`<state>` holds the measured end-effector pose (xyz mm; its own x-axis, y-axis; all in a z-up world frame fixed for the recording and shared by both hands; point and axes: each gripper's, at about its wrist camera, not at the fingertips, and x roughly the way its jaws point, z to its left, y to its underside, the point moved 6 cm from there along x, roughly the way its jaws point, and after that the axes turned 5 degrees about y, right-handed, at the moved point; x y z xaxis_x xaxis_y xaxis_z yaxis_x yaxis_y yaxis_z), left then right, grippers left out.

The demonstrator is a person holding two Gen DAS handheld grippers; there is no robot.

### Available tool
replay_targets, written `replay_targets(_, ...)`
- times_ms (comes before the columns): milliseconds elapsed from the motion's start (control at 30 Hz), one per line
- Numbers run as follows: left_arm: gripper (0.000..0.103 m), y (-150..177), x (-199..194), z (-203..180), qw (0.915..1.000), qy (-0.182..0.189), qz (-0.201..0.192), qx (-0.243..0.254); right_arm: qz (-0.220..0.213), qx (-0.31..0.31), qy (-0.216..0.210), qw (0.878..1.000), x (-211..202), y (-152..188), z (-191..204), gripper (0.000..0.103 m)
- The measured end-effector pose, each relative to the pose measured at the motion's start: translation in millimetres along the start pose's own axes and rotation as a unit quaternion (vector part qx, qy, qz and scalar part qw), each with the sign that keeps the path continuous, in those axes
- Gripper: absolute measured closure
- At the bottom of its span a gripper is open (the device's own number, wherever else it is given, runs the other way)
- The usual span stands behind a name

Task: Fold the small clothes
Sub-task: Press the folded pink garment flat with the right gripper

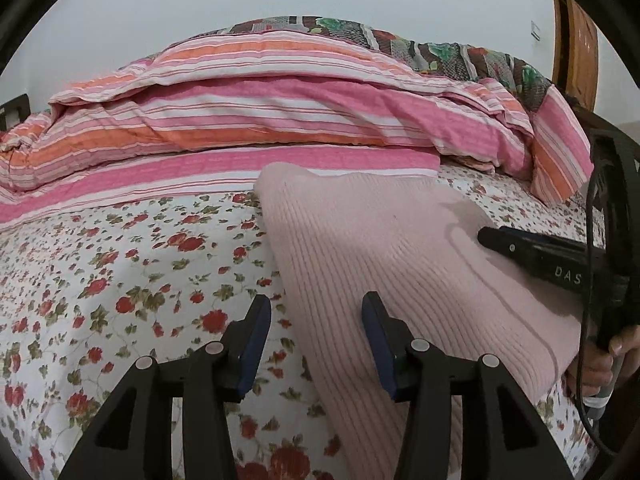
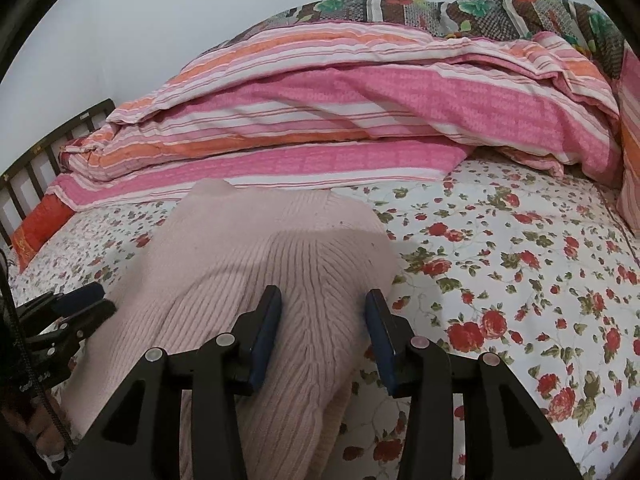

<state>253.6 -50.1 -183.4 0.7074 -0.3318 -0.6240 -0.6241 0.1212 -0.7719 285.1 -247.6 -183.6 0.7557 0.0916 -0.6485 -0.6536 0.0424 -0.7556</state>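
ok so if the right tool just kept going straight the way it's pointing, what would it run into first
Most likely the pink ribbed sweater: the right tool points down at it, open, with knit between and ahead of its fingers. Depth is hard to judge, so contact can't be confirmed.

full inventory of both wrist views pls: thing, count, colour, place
knit garment: 1, pale pink ribbed, lying on the bed sheet, near side
bed sheet: 1, white with red flowers, covering the bed
striped quilt: 1, pink, orange and white, bunched at the far side
patterned blanket: 1, dark with green and red, behind the quilt
bed rail: 1, dark slats, far left in the right wrist view
left gripper: 1, black, open, at the garment's left edge
right gripper: 1, black, open, over the garment
hand: 1, holding the right gripper's handle
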Motion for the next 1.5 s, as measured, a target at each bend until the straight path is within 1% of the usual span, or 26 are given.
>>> replay_targets(167, 0.057, 3, -2, 0, 0.9999, 0.007, 0.003, -0.006, 0.006, 0.010, -0.001, 1.000, -5, 5, -2, 0.062)
replay_targets(300, 0.057, 8, -7, -3, 0.9999, 0.012, 0.000, 0.006, 0.005, 0.003, 0.000, 1.000, -10, 11, -2, 0.062)
replay_targets(467, 0.057, 14, -11, -2, 0.9996, 0.029, -0.002, 0.002, 0.009, 0.001, -0.006, 1.000, -14, 16, -5, 0.062)
replay_targets(600, 0.054, 14, -11, -2, 0.9998, 0.020, -0.006, 0.007, -0.005, -0.006, -0.003, 1.000, -17, 18, -4, 0.062)
replay_targets(700, 0.054, 13, -13, -4, 0.9998, 0.013, -0.012, 0.013, -0.011, 0.004, -0.014, 1.000, -20, 17, -7, 0.061)
replay_targets(767, 0.050, 12, -12, -3, 0.9998, 0.010, -0.013, 0.009, -0.014, 0.016, -0.018, 1.000, -23, 14, -11, 0.056)
replay_targets(833, 0.049, 12, -12, 0, 0.9998, 0.015, -0.011, 0.000, -0.014, 0.019, -0.020, 1.000, -23, 14, -12, 0.055)
replay_targets(933, 0.047, 12, -11, 1, 0.9998, 0.018, -0.010, -0.006, -0.013, 0.015, -0.014, 1.000, -21, 16, -11, 0.055)
replay_targets(1167, 0.046, 11, -10, -2, 0.9999, 0.006, -0.014, 0.002, -0.016, 0.005, 0.001, 1.000, -19, 17, -10, 0.054)
replay_targets(1267, 0.045, 11, -11, -3, 0.9999, 0.002, -0.014, 0.002, -0.018, 0.005, 0.007, 1.000, -21, 19, -10, 0.052)
replay_targets(1500, 0.045, 13, -14, -2, 0.9999, -0.004, -0.009, -0.010, -0.020, 0.008, 0.014, 1.000, -35, 28, -12, 0.052)
